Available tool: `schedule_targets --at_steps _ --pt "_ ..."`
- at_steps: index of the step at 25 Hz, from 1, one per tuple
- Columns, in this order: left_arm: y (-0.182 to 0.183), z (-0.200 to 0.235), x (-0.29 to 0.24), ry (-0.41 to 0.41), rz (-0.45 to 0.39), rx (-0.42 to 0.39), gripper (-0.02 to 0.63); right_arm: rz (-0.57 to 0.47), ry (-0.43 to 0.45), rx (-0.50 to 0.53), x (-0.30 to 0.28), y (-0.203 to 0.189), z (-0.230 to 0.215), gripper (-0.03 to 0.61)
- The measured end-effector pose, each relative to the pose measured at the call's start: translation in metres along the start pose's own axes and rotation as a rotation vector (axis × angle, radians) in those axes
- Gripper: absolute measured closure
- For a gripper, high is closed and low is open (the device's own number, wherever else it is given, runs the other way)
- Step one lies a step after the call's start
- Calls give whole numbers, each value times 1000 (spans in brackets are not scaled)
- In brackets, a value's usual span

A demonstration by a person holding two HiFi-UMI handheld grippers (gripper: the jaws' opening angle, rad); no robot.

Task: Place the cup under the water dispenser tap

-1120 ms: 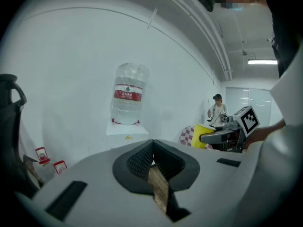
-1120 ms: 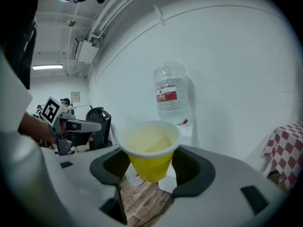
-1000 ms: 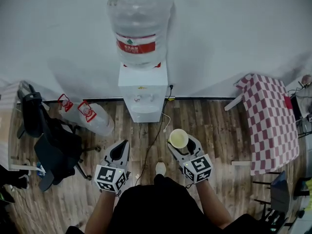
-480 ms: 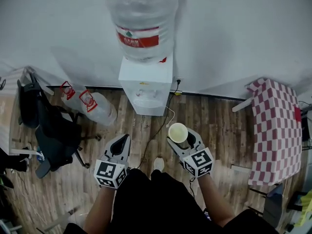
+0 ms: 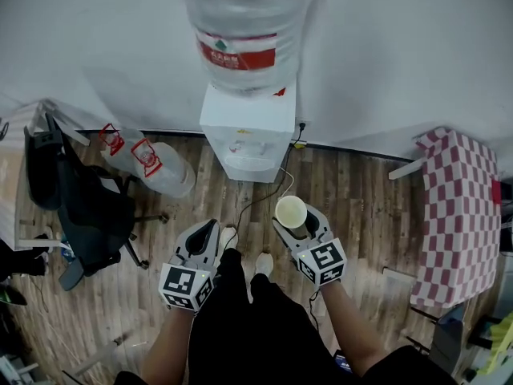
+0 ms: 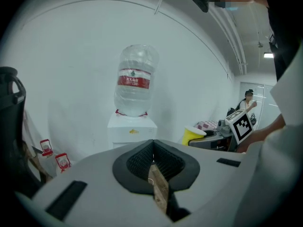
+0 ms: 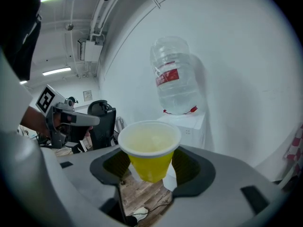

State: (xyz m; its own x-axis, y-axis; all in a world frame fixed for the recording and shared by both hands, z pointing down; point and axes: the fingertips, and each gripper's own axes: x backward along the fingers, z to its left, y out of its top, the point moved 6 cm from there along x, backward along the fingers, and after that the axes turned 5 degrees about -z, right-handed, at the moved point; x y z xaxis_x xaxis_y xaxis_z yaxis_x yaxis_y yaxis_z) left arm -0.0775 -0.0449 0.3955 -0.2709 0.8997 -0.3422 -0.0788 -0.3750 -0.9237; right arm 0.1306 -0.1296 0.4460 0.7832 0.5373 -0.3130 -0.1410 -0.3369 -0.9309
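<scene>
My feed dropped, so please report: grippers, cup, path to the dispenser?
Right gripper shut on yellow cup, upright. Left gripper shut, empty. Cup not yet at water dispenser. Only a floor cable lies between.

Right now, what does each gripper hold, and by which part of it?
The right gripper holds the yellow cup upright, jaws on its side wall below the rim. The left gripper is shut and holds nothing.
</scene>
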Motion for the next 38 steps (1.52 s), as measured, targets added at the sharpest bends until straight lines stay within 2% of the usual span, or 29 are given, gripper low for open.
schedule_targets --at_steps 4,10,16,29,38 --pt "-21 23 -21 -6 33 24 600 10 -32 -5 -42 -24 -8 305" --pt "-57 61 -70 -50 93 28 600 45 -126 -47 -110 -69 -32 305" --pt "-94 96 -120 -81 112 33 600 79 -195 -60 -167 -117 -55 305" --pt "-187 136 -184 -66 124 94 600 124 -257 -25 -256 -229 -119 305" --pt "-224 155 -207 -65 100 103 600 98 -265 31 -299 -257 -149 305"
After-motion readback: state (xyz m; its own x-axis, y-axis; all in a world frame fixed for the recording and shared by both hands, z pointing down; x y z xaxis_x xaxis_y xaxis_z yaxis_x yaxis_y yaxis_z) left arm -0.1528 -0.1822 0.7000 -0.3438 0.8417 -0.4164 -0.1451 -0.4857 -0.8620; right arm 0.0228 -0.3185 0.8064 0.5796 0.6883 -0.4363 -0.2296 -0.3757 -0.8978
